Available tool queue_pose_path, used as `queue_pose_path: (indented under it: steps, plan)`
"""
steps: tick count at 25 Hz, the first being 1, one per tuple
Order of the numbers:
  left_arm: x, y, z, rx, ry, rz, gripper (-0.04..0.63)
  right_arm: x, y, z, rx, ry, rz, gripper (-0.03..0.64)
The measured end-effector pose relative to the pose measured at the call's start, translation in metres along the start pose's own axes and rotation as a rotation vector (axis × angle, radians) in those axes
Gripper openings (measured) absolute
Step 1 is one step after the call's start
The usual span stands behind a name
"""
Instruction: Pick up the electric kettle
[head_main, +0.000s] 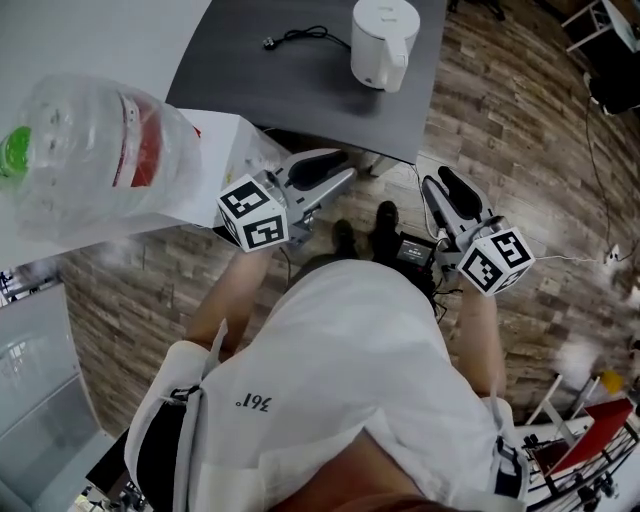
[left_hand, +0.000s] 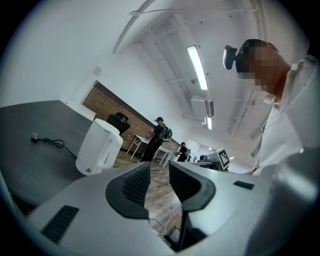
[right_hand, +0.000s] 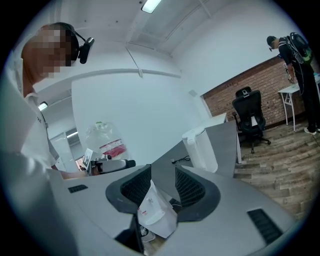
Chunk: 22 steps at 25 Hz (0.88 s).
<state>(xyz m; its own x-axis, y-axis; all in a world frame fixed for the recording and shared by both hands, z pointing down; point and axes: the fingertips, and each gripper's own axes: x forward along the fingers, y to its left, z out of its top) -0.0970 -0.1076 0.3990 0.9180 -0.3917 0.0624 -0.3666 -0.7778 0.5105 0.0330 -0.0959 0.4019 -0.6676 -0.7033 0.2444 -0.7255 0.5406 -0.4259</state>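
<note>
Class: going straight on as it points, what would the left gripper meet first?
Likely nothing close: the left gripper aims right of the kettle and table; only distant wooden floor shows between its open jaws.

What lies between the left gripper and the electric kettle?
Head view: only bare grey tabletop separates the left gripper from the electric kettle; the cord lies aside.

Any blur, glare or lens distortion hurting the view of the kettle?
Head view: electric kettle sharp, water bottle close and blurry. Left gripper view: strong fisheye, dark corners, ceiling light blown out. Right gripper view: same fisheye, electric kettle small but clear.
</note>
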Motion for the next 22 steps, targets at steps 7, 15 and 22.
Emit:
queue_pose_path:
  steps: [7,15,22]
  plan:
    - [0.031,0.026,0.001,0.033,0.025,0.094,0.11,0.024,-0.032,0.011,-0.019,0.052,0.066,0.13]
    - [0.065,0.043,-0.003,0.059,0.062,0.171,0.164,0.044,-0.06,0.026,-0.06,0.086,0.133,0.13]
    - [0.083,0.057,-0.007,0.063,0.083,0.2,0.184,0.062,-0.077,0.034,-0.107,0.1,0.138,0.141]
